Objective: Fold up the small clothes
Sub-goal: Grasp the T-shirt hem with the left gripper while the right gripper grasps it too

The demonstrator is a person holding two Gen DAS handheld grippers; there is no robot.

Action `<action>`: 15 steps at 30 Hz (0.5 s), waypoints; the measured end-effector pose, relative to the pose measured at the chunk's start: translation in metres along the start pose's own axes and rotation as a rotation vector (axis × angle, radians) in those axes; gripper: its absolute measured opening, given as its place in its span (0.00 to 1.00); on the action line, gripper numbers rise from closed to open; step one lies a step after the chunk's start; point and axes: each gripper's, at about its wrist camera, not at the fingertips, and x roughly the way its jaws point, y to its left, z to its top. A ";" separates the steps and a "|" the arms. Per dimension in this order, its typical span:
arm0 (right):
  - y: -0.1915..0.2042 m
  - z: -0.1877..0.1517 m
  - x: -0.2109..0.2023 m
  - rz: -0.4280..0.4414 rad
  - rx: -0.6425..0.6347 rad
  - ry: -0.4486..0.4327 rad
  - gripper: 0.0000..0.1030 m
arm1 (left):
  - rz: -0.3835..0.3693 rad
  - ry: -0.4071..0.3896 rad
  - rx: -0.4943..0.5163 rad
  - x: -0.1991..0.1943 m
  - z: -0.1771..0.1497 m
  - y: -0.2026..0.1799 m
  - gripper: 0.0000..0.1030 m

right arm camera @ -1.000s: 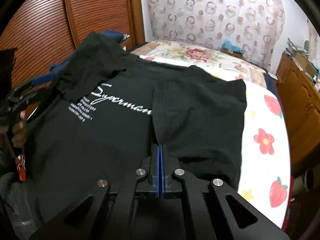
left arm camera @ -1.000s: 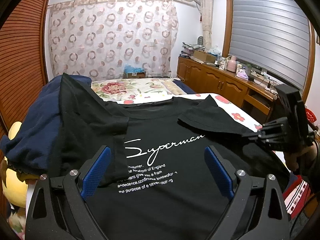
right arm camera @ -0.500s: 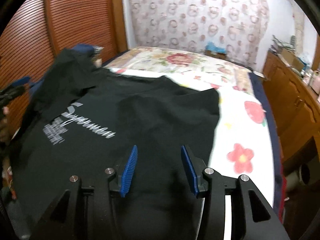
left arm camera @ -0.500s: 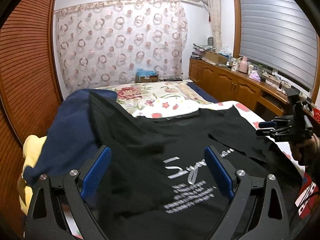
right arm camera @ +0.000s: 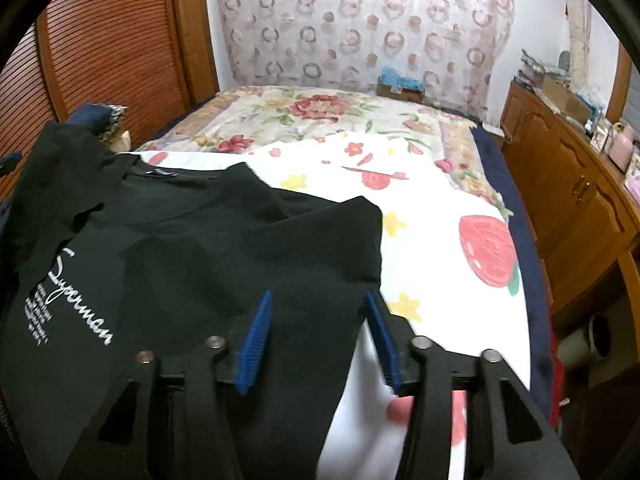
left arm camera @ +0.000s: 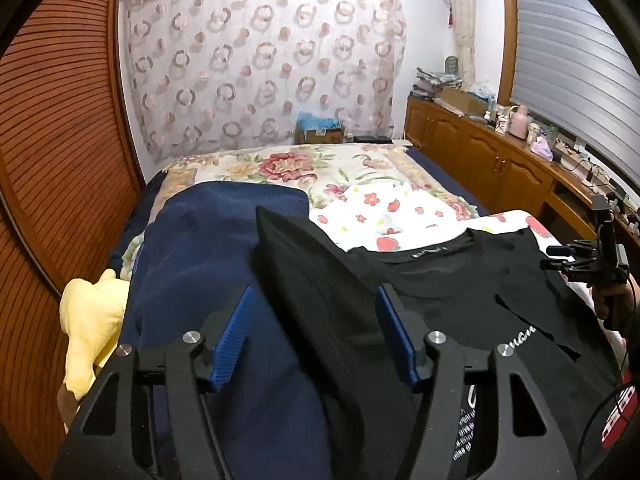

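Sleeve folds on the black T-shirt (right arm camera: 192,240)

Both empty: left hand-held gripper (left arm camera: 312,340) gapes over the unfolded sleeve, right hand-held gripper (right arm camera: 316,340) half-open. Next, probably pinch that sleeve.

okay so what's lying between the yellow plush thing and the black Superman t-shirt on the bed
A dark navy garment lies between the yellow plush and the black t-shirt, whose sleeve overlaps its right edge. The left wrist view shows this.
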 end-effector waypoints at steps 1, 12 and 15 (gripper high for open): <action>-0.001 0.002 0.004 0.001 0.006 0.006 0.54 | 0.002 0.005 0.002 0.003 0.003 0.000 0.62; -0.007 0.025 0.030 -0.018 0.029 0.033 0.54 | 0.002 0.060 0.008 0.030 0.019 0.010 0.61; -0.005 0.027 0.032 -0.028 0.030 0.033 0.56 | -0.008 0.071 0.004 0.030 0.022 0.012 0.57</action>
